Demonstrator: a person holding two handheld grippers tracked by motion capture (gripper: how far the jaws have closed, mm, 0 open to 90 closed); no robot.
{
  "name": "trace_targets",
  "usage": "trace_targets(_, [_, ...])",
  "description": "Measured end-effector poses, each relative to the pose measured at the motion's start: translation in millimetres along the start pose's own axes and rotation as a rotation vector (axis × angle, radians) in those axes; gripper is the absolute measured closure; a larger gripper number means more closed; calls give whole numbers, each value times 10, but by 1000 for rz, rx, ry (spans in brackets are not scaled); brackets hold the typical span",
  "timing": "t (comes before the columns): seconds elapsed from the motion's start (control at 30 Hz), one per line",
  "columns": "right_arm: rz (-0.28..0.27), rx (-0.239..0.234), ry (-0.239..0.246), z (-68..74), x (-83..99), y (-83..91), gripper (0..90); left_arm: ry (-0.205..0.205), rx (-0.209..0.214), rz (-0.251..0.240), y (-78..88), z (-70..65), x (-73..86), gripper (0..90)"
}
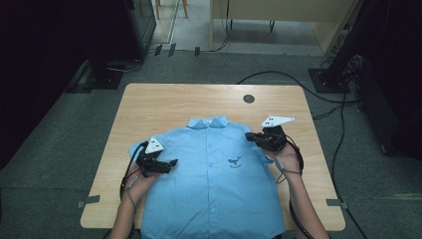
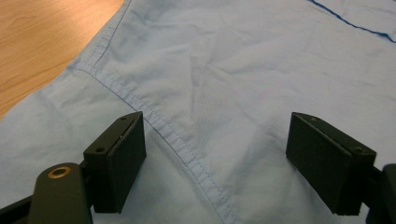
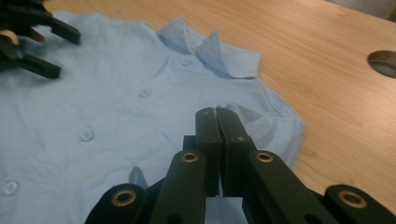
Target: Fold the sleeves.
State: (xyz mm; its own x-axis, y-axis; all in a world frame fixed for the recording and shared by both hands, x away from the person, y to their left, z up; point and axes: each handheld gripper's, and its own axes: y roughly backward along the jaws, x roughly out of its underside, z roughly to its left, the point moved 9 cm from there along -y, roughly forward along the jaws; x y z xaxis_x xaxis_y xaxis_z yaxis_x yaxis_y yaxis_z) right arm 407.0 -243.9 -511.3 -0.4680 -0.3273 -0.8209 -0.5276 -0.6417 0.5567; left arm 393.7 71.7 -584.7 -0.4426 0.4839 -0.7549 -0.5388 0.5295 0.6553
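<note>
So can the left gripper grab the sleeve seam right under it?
Probably yes. The left gripper has its jaws wide open just above the blue shirt, and the stitched seam runs between them with nothing lying on top. The right gripper is off at the far shoulder, out of the way.
</note>
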Motion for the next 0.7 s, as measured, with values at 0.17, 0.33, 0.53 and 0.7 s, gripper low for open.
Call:
trace_targets(0.17, [1, -21, -3, 43, 23, -98, 885, 0, 0, 0, 0, 1, 0, 199])
trace_targets(0.33, [8, -22, 11, 81, 56, -196, 884, 0, 0, 0, 0, 0, 0, 199])
trace_targets(0.53, [12, -12, 15, 84, 90, -268, 884, 0, 0, 0, 0, 0, 0, 199])
trace_targets(0.7, [15, 9, 32, 61, 118, -300, 883, 0, 0, 0, 0, 0, 0, 199])
